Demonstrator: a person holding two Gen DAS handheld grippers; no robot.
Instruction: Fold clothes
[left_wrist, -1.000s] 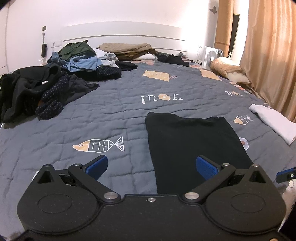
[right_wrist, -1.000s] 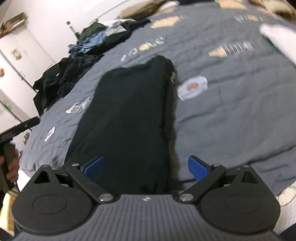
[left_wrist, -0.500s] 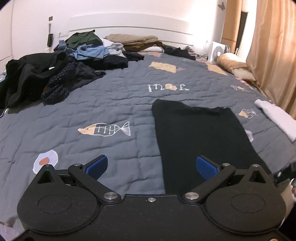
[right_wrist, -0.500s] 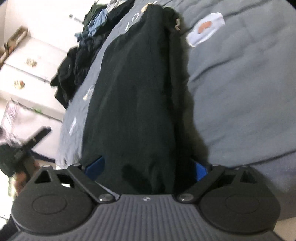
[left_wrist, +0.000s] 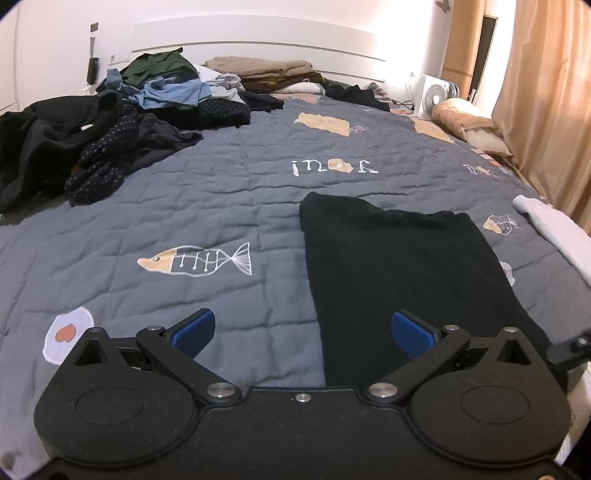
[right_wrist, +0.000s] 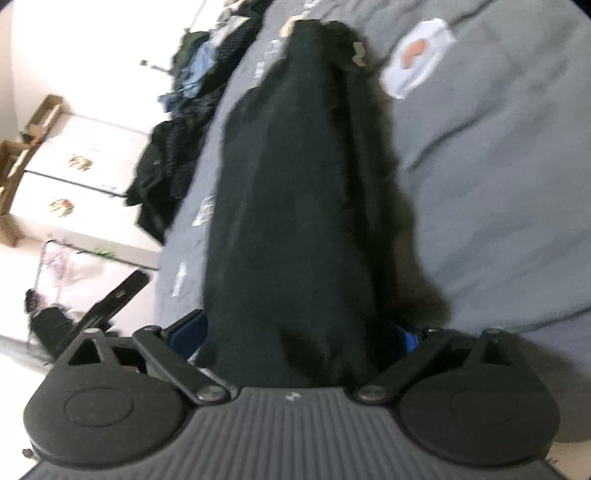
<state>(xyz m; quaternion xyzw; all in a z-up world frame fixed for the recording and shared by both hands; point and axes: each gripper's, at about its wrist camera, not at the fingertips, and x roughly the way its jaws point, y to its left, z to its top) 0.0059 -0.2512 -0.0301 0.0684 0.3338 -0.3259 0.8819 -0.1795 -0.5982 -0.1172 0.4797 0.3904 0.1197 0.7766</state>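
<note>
Currently the grey quilted bedspread (left_wrist: 229, 184) carries all task items. Beyond the fish print (left_wrist: 195, 260), toward the headboard, a heap of unfolded clothes (left_wrist: 110, 125) remains; judged from this, much folding is left. Right of the fish print lies the black garment (left_wrist: 399, 266), flat as a long narrow panel, which suggests a lengthwise fold; a crosswise fold probably remains. The right gripper (right_wrist: 295, 332) has its jaws apart, straddling the garment's near end; blur hides whether they grip. The left gripper (left_wrist: 301, 326) hovers with jaws apart, holding nothing.

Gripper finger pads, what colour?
Blue; the left gripper pads show it best, in the left wrist view.
</note>
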